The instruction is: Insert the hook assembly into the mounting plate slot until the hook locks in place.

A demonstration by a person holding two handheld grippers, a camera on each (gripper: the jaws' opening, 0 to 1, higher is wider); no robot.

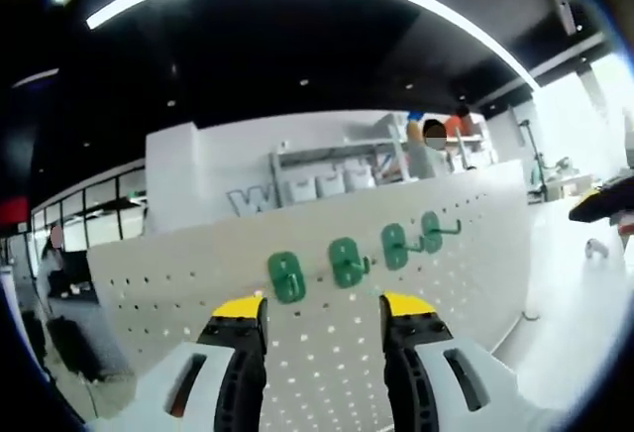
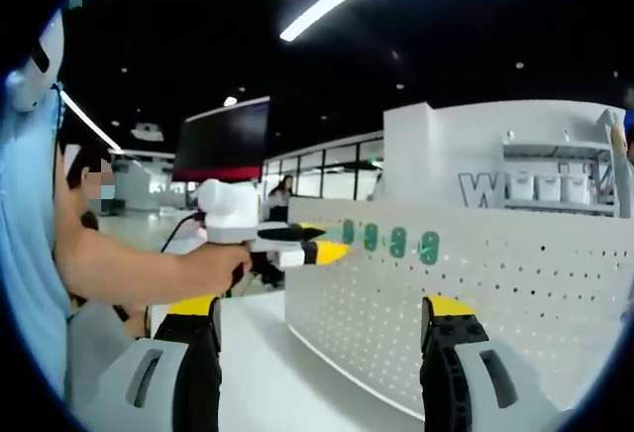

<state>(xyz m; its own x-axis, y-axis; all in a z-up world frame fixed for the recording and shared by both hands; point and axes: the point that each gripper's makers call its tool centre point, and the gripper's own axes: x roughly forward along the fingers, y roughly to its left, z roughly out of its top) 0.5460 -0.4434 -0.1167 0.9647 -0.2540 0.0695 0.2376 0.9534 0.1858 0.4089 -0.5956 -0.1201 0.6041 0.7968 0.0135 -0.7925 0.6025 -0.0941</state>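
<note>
A white perforated mounting plate [image 1: 416, 283] stands upright on a white table. Several green hook assemblies hang in a row across it; the nearest green hook [image 1: 287, 275] is just beyond my left gripper [image 1: 324, 305], whose yellow-tipped jaws stand open with nothing between them. In the right gripper view the same plate [image 2: 515, 293] runs off to the right with the green hooks [image 2: 397, 242] along its top. There a person's hand holds the left gripper [image 2: 322, 242] close to the leftmost hook [image 2: 349, 231]. My right gripper [image 2: 324, 308] is wide open and empty, well back from the plate.
The white table [image 2: 267, 363] stretches out in front of the plate. A person's bare arm [image 2: 129, 264] crosses the left of the right gripper view. A dark object [image 1: 604, 199] juts in at the right edge of the left gripper view. Shelves with white bins [image 1: 327, 179] stand behind.
</note>
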